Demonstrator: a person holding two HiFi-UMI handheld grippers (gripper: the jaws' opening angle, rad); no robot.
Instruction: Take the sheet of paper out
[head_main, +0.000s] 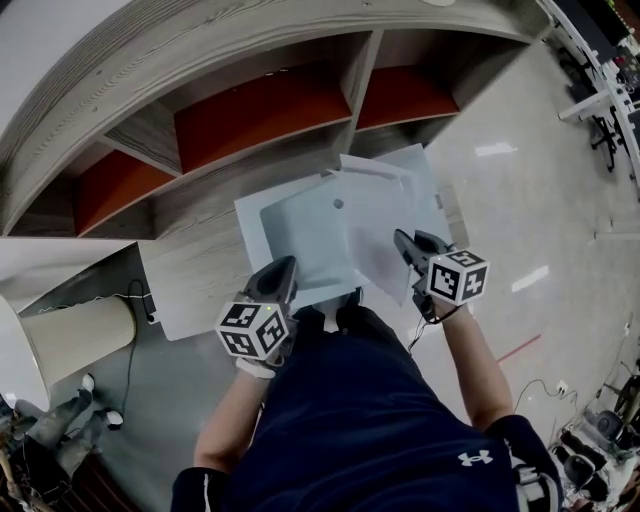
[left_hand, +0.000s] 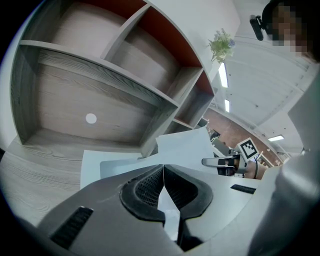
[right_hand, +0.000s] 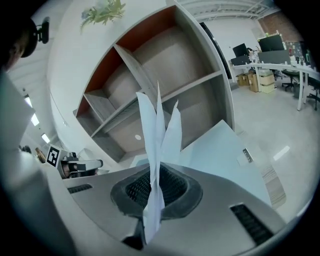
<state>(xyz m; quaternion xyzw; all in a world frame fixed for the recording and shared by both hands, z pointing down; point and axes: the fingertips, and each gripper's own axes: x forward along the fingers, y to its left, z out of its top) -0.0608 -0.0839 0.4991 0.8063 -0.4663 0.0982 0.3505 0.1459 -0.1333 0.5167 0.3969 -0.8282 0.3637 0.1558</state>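
Wooden shelf unit (head_main: 250, 70), glossy floor (head_main: 540, 200)

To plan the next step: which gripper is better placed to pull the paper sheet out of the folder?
Right. The right gripper is shut on the sheet of paper; the left gripper clamps the folder.

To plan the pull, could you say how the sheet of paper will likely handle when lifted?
Probably floppy: the sheet of paper buckles into folds above the right tongs. Likely light, since one edge pinch holds it up. Already wrinkled there, it may tear if yanked.
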